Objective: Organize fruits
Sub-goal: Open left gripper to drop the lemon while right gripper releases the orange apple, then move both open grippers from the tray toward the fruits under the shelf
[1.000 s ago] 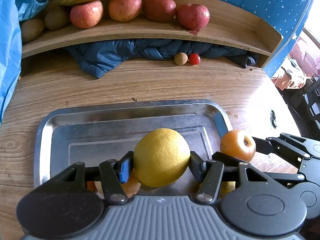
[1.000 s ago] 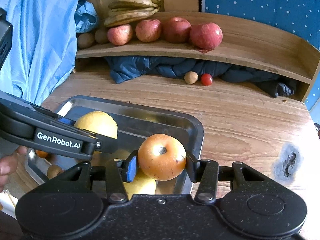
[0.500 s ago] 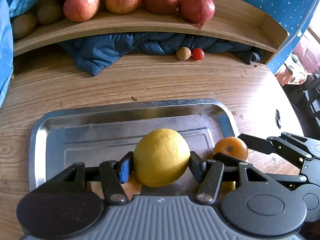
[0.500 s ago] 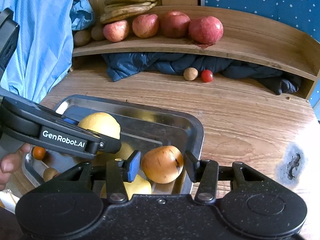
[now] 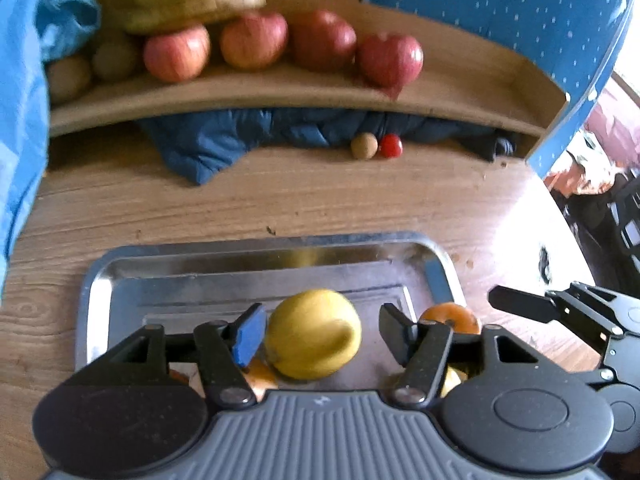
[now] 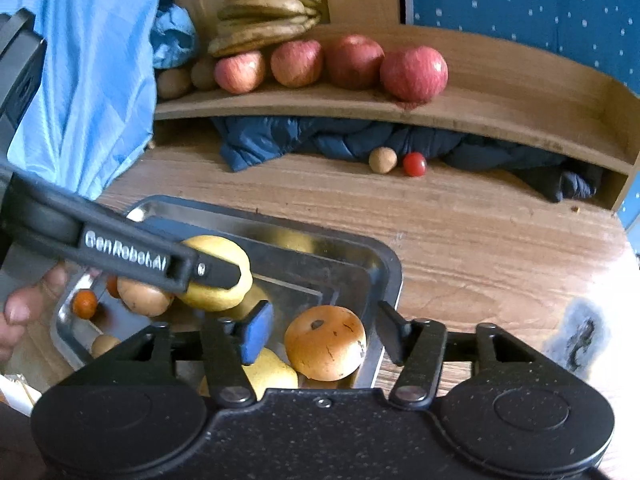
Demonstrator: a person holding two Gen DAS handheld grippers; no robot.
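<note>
Bare tabletop stretches between the steel tray and the shelf, broken only by a brown ball and a red one (touching the blue quilt). The tray's near end is crowded with fruit; its far half lies open.

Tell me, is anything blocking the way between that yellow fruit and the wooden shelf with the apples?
Nothing visible does. The yellow fruit sits between the open left claw fingers over the metal tray. Beyond it lies bare table, then the shelf, which has free room right of the apples.
</note>
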